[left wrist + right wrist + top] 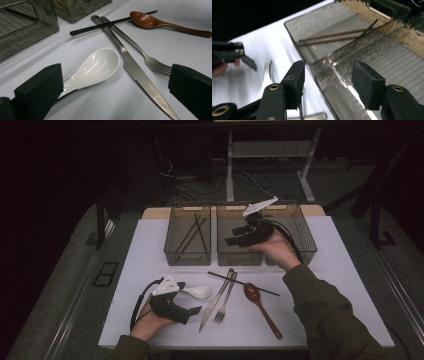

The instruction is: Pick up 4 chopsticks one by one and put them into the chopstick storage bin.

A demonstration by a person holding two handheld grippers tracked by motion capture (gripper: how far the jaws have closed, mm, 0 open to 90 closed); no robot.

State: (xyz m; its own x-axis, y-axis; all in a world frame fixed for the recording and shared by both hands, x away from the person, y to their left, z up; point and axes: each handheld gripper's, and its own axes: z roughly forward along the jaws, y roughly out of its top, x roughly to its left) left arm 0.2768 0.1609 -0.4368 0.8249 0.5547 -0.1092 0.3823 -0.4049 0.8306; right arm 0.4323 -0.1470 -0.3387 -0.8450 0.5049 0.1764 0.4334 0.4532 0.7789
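High view: white spoon point(198, 292) beside left hand-held gripper point(192, 311).

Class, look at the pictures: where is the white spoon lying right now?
In the high view, the white spoon lies on the white table at front left, between the left gripper and the knife.

No legible text, label, brand or number anywhere, at least in this dim, blurred footage.
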